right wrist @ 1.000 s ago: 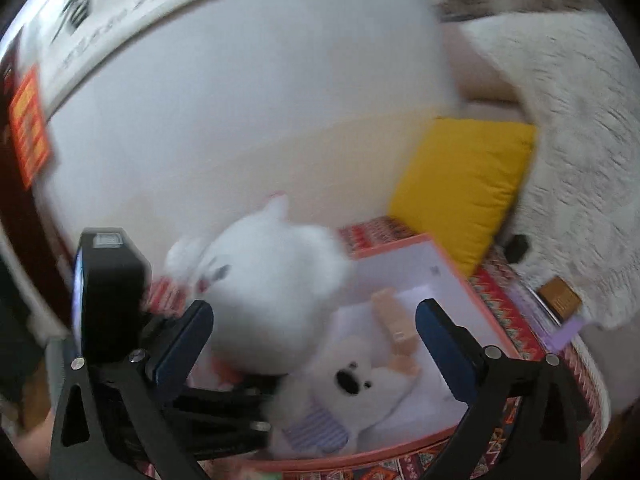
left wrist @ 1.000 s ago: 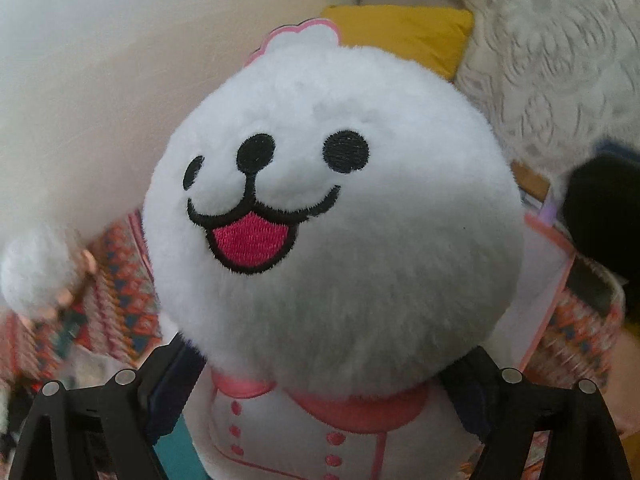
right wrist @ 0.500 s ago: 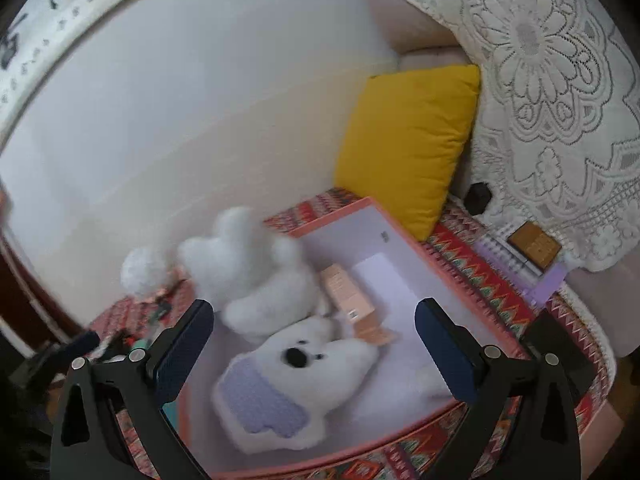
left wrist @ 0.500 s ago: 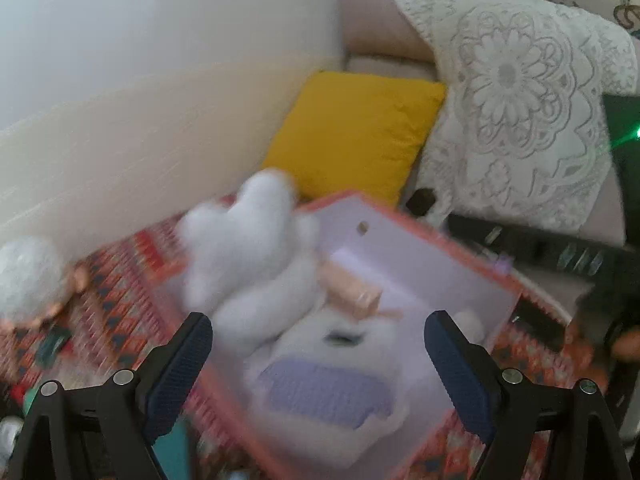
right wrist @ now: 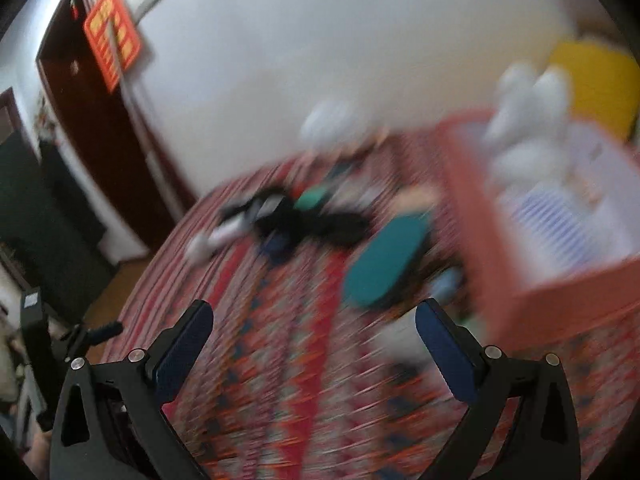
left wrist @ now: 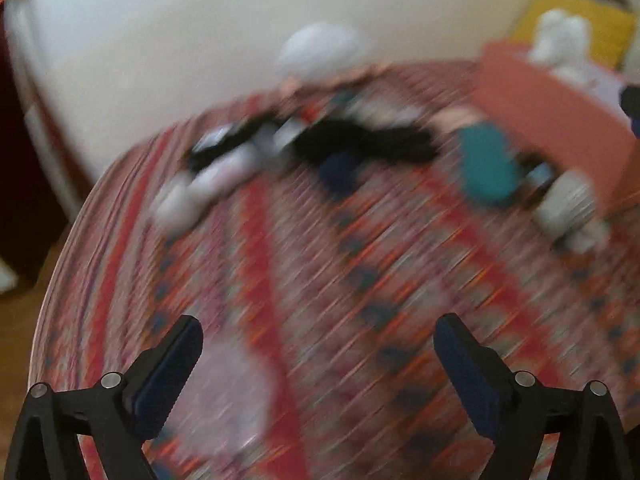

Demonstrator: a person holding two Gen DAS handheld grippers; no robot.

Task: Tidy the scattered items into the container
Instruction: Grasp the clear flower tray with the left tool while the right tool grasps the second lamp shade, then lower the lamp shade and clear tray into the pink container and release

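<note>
Left wrist view: left gripper (left wrist: 318,360) spread, empty, above the patterned cloth (left wrist: 320,300); teal item (left wrist: 486,168) lies outside the orange box (left wrist: 552,124). Right wrist view: right gripper (right wrist: 314,342) likewise released; steady before closing, since blur hides item outlines.

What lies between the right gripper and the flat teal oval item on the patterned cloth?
Only bare red patterned cloth separates the open right gripper from the flat teal oval item, per the blurred right wrist view.

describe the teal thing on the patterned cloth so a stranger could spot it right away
Start at the orange box on the red patterned cloth. Just outside its left wall lies a flat, elongated teal item, blurred in both views. It is the largest teal patch there, apart from the black clutter further left.
</note>
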